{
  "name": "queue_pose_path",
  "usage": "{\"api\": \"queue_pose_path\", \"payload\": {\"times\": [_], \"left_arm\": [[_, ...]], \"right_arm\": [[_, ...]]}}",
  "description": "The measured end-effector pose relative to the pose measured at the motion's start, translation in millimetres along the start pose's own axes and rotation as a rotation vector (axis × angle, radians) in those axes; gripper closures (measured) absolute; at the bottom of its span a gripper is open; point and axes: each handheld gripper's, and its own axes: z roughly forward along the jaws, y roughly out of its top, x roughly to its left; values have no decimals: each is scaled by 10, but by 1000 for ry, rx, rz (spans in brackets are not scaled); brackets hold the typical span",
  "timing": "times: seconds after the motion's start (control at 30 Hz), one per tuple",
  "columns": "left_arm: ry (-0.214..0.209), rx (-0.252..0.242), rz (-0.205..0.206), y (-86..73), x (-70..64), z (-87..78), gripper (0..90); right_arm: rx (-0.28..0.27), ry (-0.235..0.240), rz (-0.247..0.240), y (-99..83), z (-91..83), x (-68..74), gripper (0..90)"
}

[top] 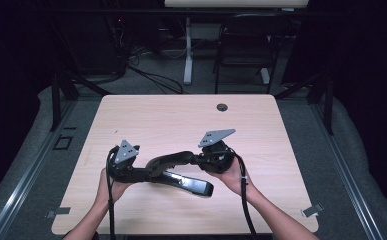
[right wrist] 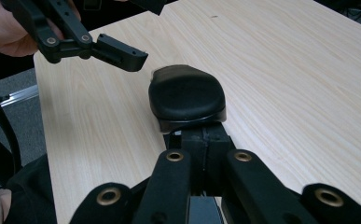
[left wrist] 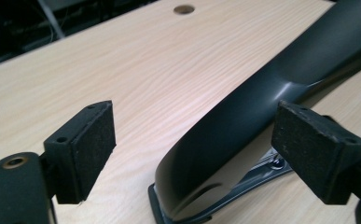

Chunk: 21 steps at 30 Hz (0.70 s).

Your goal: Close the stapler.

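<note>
A long black stapler (top: 181, 182) lies near the front of the light wooden table (top: 156, 120). Its top arm (top: 173, 160) is lifted off the base and slopes up to the right. My right gripper (top: 199, 159) is shut on the raised end of that arm. In the right gripper view its jaws (right wrist: 201, 140) meet just behind the stapler's rounded black top (right wrist: 187, 95). My left gripper (top: 143, 172) is open at the stapler's other end. In the left gripper view its pads (left wrist: 92, 140) stand either side of the stapler (left wrist: 234, 126) without touching it.
A round cable hole (top: 222, 107) sits near the table's far edge. Behind the table stand a black chair (top: 246, 45) and a white desk leg (top: 187, 50). One finger of the left gripper (right wrist: 120, 53) hangs just beyond the stapler in the right gripper view.
</note>
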Motion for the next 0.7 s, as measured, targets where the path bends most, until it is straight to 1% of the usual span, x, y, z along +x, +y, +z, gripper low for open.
{"api": "queue_pose_path", "payload": {"times": [0.07,0.1,0.13,0.17,0.3,0.37,0.5,0.57,0.6,0.7], "left_arm": [[13,18,-19,-14,50,18,101],[20,22,-44,-25,83,28,99],[23,26,-58,-32,105,32,92],[35,30,-82,-46,141,39,91],[64,58,-130,-72,239,55,91],[85,79,-151,-86,276,73,92],[95,96,-173,-108,326,91,92],[101,91,-186,-109,335,95,92],[102,93,-185,-107,340,93,92],[108,102,-188,-108,349,100,92]], "right_arm": [[4,-1,7,-18,1,-3,900],[2,3,14,-29,1,-8,900],[3,9,25,-41,-3,-19,900],[3,11,30,-49,-4,-25,900],[2,13,49,-81,-7,-36,900],[-2,13,50,-81,-4,-36,900],[2,9,51,-86,15,-53,900],[2,4,55,-93,26,-73,900],[-2,4,57,-94,31,-79,900],[-7,6,44,-93,39,-109,900]]}}
